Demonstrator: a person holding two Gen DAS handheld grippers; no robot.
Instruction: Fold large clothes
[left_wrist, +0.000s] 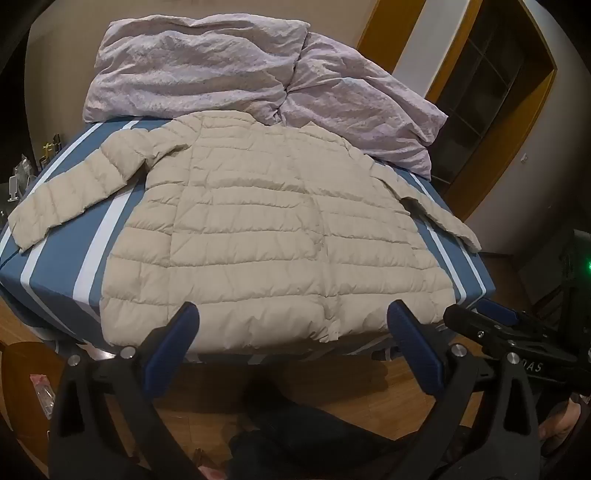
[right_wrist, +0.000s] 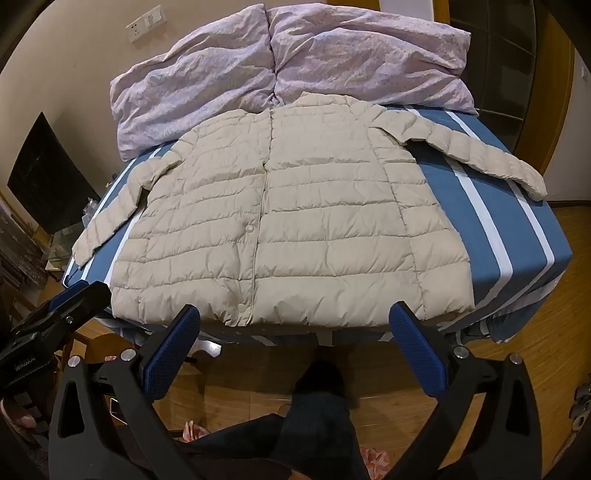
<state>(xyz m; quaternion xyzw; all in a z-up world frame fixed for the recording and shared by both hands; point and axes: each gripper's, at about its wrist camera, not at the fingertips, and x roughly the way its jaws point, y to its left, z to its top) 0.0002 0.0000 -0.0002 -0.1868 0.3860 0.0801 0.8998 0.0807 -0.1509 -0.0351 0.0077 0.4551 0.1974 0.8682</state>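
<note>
Nothing folded yet, by the look of it: beige puffer jacket (right_wrist: 291, 221) spread flat and buttoned on the blue striped bed (right_wrist: 491, 236), hem at the near edge, both sleeves (left_wrist: 70, 192) flung out sideways, collar up against the crumpled lilac duvet (right_wrist: 280, 62), so sleeves, sides and the final halving all left to do. Left tongs (left_wrist: 291, 317) and right tongs (right_wrist: 293, 319) both gaping wide and empty, hovering just short of the hem, touching nothing. Underside of the jacket hidden, far sleeve ends warped at the lens edge, floor clutter under the tongs too dim to identify.
</note>
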